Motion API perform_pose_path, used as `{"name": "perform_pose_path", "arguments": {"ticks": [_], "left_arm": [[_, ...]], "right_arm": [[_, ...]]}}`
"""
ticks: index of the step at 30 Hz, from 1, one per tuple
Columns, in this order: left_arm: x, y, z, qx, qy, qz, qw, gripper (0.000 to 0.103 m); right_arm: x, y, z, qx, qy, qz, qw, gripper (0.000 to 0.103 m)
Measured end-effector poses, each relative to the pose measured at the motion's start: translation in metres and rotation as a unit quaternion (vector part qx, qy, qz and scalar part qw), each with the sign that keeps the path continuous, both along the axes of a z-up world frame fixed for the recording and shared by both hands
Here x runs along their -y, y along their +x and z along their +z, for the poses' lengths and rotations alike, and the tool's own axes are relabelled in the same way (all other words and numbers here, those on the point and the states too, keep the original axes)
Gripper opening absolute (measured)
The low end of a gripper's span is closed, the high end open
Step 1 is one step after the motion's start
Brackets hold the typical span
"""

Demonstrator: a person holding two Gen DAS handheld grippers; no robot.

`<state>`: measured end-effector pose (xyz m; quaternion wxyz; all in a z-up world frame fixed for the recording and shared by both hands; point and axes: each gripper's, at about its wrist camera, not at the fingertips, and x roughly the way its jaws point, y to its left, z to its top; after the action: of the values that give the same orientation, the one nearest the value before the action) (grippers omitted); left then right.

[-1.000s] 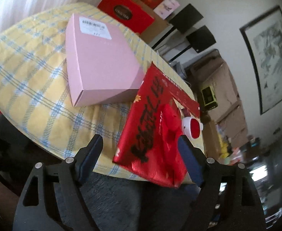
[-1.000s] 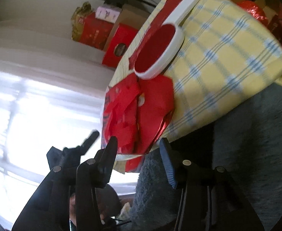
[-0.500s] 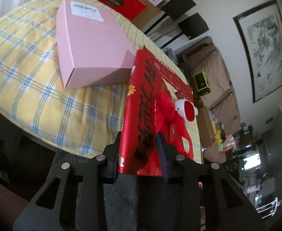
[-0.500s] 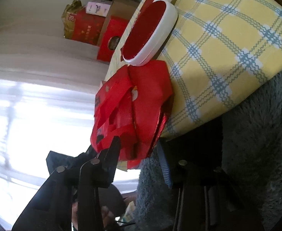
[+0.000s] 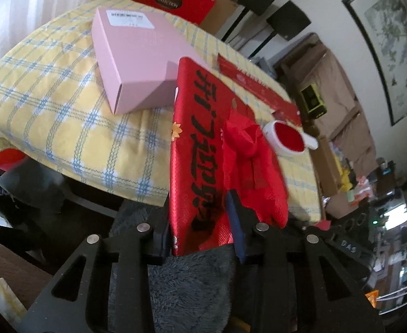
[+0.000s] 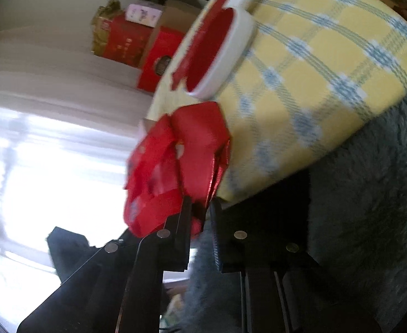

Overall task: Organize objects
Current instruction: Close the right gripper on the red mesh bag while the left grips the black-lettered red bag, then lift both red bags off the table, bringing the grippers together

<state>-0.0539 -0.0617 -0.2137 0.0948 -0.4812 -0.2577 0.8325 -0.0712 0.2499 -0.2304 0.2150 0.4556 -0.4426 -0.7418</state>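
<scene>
Left wrist view
Left gripper [image 5: 199, 226]: black plastic fingers clamped on the near end of the red foil scroll [image 5: 195, 149], a long, glossy, dimpled sheet with bold black characters.
Scroll position: lifted at the near end, its far end over the yellow checked tablecloth [image 5: 64, 116], just beside the pink box [image 5: 139, 61].
Red paper bundle [image 5: 250, 163]: crumpled matte red sheets lying on the scroll's right half.
Pink box: flat, smooth cardboard, white label on a far corner.
Red-and-white scoop [image 5: 289, 138]: round white plastic rim, red inside, short handle, resting on the cloth beyond the bundle.
Grey fleece [image 5: 186, 285]: fuzzy, below the table edge.

Right wrist view (blurred)
Right gripper [image 6: 200, 216]: fingers pinched on the lower edge of the red paper bundle [image 6: 181, 161], shiny folds fanning upward.
Bundle position: at the tablecloth's [image 6: 314, 69] near edge, overhanging it.
Scoop [image 6: 220, 52]: oval, just beyond the bundle.
Grey fleece [image 6: 364, 194]: plush, at right.
</scene>
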Motion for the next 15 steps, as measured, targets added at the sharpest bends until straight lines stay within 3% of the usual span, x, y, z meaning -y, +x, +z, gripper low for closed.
{"name": "perform_pose_path", "arguments": {"ticks": [6, 8, 11, 15], "left_arm": [[0.002, -0.002, -0.011, 0.010, -0.013, 0.003, 0.9999, 0.039], [0.001, -0.002, -0.011, 0.006, -0.021, 0.001, 0.9998, 0.040], [-0.002, -0.001, -0.010, -0.005, -0.037, -0.001, 0.9993, 0.040], [-0.003, 0.000, -0.009, -0.020, -0.058, 0.000, 0.9981, 0.041]], "right_arm": [[0.001, -0.001, 0.003, -0.009, 0.014, 0.001, 1.000, 0.015], [0.004, 0.001, 0.004, -0.017, 0.026, 0.006, 1.000, 0.020], [0.013, 0.002, 0.013, -0.035, 0.072, 0.014, 0.997, 0.019], [0.030, 0.009, 0.026, -0.084, 0.153, 0.028, 0.984, 0.010]]}}
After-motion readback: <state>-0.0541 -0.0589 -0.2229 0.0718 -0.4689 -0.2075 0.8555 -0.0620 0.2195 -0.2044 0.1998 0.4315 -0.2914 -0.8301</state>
